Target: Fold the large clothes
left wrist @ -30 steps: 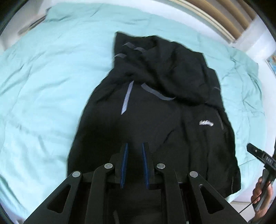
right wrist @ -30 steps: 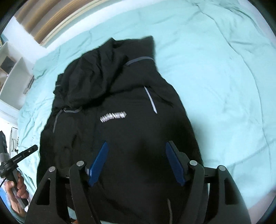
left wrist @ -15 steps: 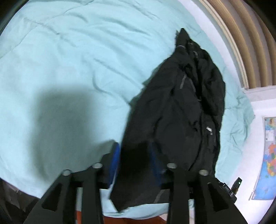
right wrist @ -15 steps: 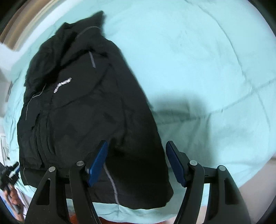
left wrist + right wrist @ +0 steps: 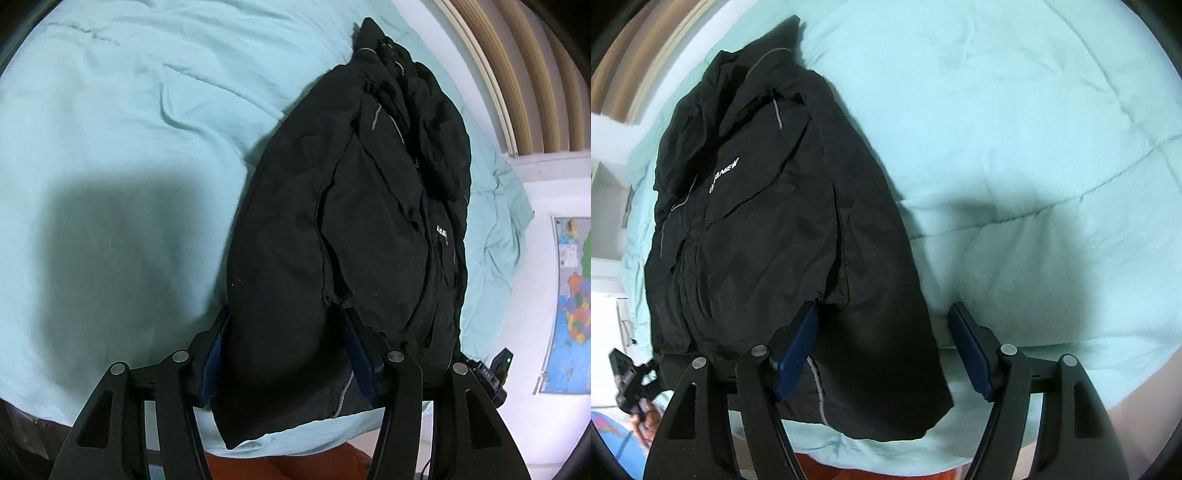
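Observation:
A black jacket (image 5: pixel 332 221) with grey piping and a white chest logo lies lengthwise on the teal duvet (image 5: pixel 110 147), hem toward me. My left gripper (image 5: pixel 288 350) hovers over the hem's left corner. Its jaws are opening, with fabric lying between the blue pads (image 5: pixel 360 354), which do not press on it. In the right wrist view the same jacket (image 5: pixel 775 221) fills the left half. My right gripper (image 5: pixel 884 350) stands wide over the hem's right corner, opening a little. Its right pad (image 5: pixel 971 350) is over bare duvet (image 5: pixel 1034 147).
A slatted wooden headboard (image 5: pixel 517 74) runs behind the jacket's collar. A wall map (image 5: pixel 572 302) hangs on the right. The bed's near edge is just below both grippers, with something orange (image 5: pixel 295 461) beneath it. A hand (image 5: pixel 646 417) holds the other gripper at lower left.
Both grippers sank toward the jacket's hem and swung apart to its two corners, each view rolling. The left jaws went from shut to open. The right jaws stayed wide.

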